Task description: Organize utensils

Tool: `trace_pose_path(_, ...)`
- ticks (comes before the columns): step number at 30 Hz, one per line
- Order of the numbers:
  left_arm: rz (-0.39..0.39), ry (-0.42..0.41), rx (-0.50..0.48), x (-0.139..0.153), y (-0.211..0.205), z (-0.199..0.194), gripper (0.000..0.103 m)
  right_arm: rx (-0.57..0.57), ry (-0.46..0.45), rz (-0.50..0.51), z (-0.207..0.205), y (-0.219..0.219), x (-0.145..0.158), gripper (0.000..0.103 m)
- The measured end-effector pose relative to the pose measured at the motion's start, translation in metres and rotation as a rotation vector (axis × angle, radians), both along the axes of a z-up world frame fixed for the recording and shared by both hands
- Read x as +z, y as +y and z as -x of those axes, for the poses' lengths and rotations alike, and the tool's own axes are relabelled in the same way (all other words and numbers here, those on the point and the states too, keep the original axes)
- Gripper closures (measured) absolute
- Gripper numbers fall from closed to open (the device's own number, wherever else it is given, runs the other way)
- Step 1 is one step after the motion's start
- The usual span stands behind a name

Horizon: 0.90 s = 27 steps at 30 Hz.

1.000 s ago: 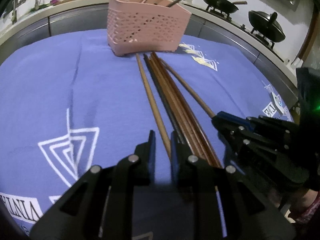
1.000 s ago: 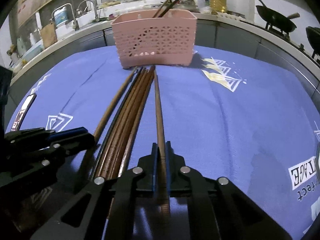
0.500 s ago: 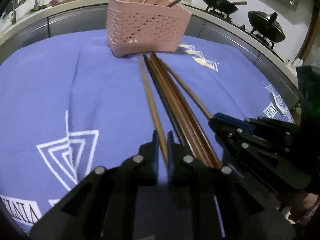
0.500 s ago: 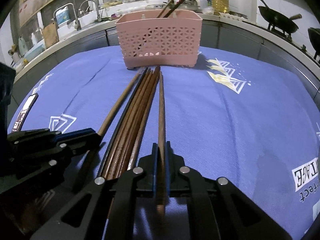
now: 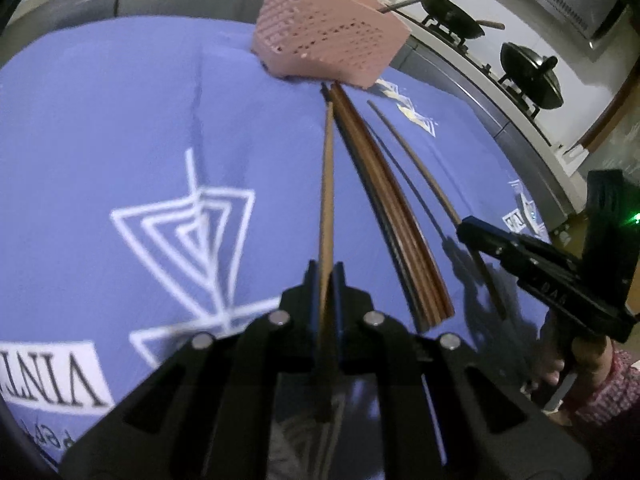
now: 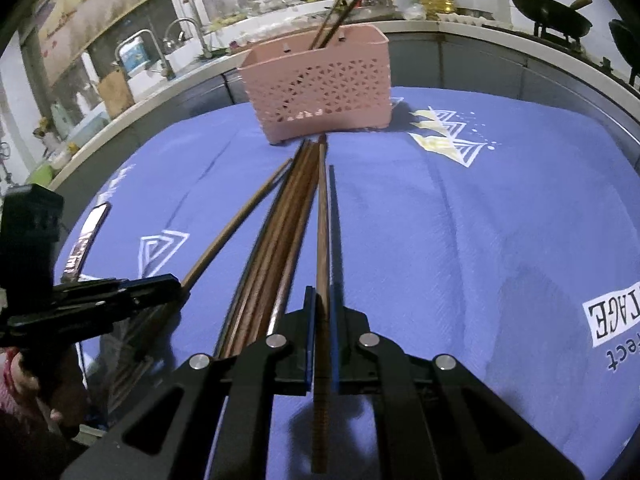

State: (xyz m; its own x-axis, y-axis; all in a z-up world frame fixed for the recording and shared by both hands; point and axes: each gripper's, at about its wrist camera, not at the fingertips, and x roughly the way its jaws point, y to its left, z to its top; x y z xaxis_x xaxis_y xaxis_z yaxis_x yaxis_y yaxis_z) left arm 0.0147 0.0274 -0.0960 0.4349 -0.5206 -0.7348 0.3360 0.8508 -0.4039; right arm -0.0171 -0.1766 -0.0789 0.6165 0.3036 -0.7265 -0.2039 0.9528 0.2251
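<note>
Each gripper was clamped on one chopstick: the left gripper (image 5: 325, 280) on the light chopstick (image 5: 327, 184), the right gripper (image 6: 320, 304) on the dark chopstick (image 6: 322, 240). Both needed lifting clear of the bundle (image 6: 276, 240), then tipping into the pink basket (image 6: 320, 88) beyond it

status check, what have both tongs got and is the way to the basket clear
Left tongs shut on one chopstick. Right tongs shut on another. Pink basket ahead, path open.

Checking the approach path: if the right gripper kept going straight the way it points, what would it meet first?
Probably the blue cloth, since the right gripper, shut on a chopstick, points downward. The pink basket stands further along that line, though depth is hard to judge.
</note>
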Motion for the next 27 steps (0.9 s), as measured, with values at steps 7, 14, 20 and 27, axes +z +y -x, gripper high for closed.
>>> trace_pose_path(7,0.038,0.038,0.029,-0.001,0.01,0.001,0.093,-0.032,0.085,-0.001,-0.007,-0.008,-0.015,0.096)
trace_pose_path(14,0.007,0.037,0.035,0.003,0.004,-0.008,0.093,-0.056,0.098,-0.07,-0.014,-0.015,-0.012,0.095)
trace_pose_path(20,-0.005,0.038,0.047,0.005,-0.001,-0.018,0.093,-0.077,0.098,-0.138,-0.026,-0.021,-0.01,0.095)
trace_pose_path(27,0.007,0.031,0.046,0.004,0.001,-0.02,0.093,-0.096,0.136,-0.21,-0.036,-0.029,-0.02,0.095)
